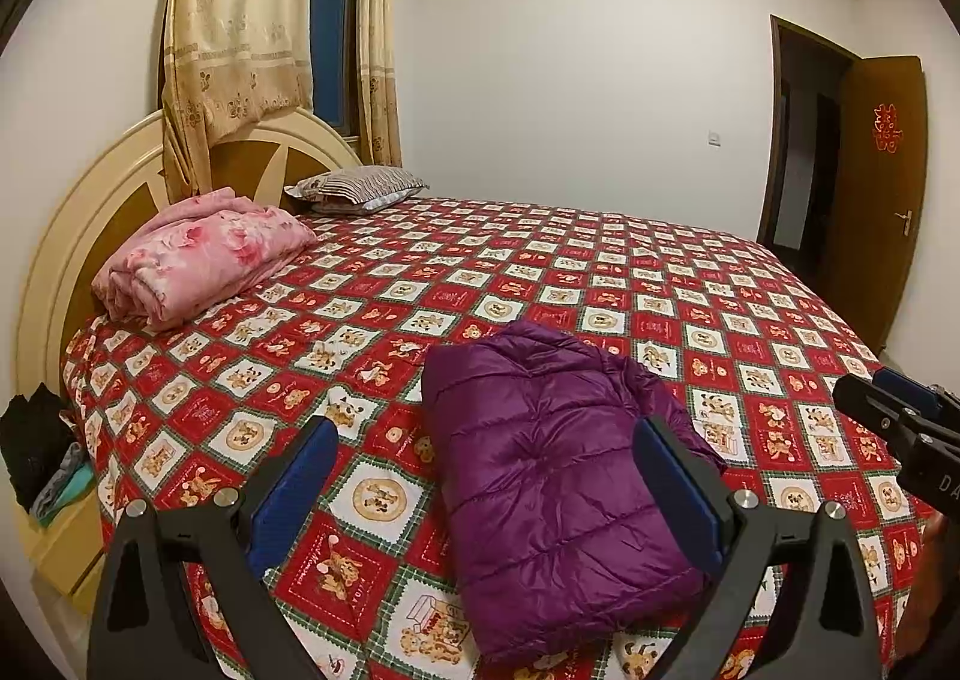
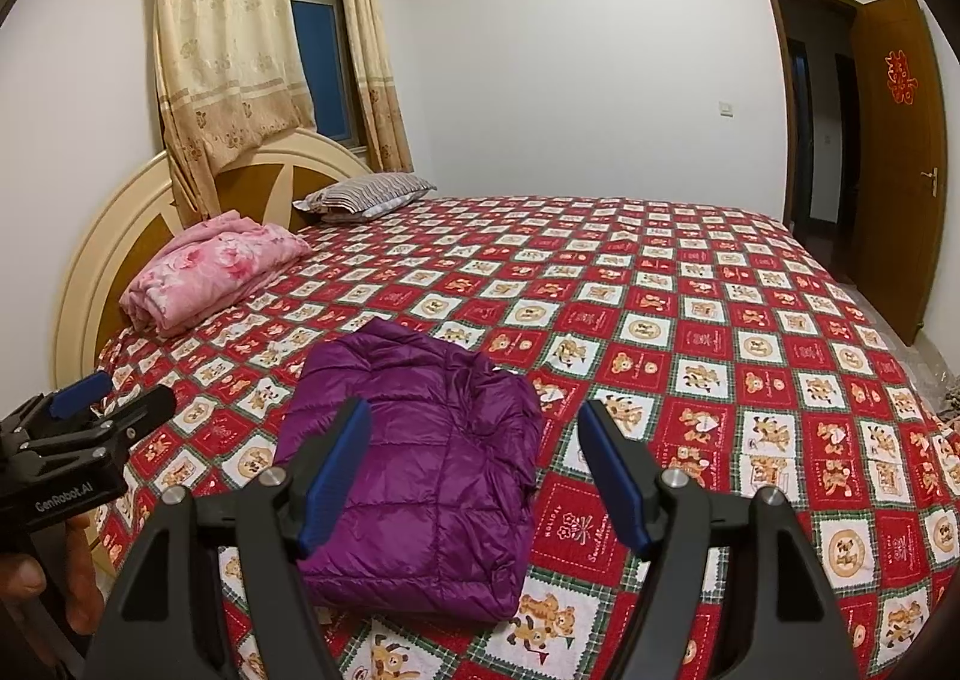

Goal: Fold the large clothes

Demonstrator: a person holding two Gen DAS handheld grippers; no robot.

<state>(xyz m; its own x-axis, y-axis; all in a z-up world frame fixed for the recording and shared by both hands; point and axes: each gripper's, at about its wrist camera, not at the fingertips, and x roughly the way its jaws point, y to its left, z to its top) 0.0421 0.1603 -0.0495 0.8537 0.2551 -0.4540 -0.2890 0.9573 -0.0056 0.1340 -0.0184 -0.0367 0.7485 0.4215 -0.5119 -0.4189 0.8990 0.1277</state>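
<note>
A purple quilted jacket [image 1: 558, 476] lies folded into a neat rectangle near the front edge of the bed, also seen in the right wrist view as the jacket [image 2: 420, 470]. My left gripper [image 1: 486, 434] hovers above it, open, nothing between its blue pads. My right gripper [image 2: 474, 416] is held over the jacket's right half, also open and holding nothing. Each gripper shows in the other's view: the right gripper [image 1: 888, 398] at the right edge, the left gripper [image 2: 114, 392] at the left edge with a hand under it.
The bed [image 1: 690, 290] carries a red and white checked bear-print cover. A folded pink quilt [image 1: 204, 254] and a striped pillow [image 1: 360, 188] lie by the headboard. Dark clothes [image 1: 36, 440] sit on a bedside unit at left. An open wooden door [image 2: 894, 152] stands at right.
</note>
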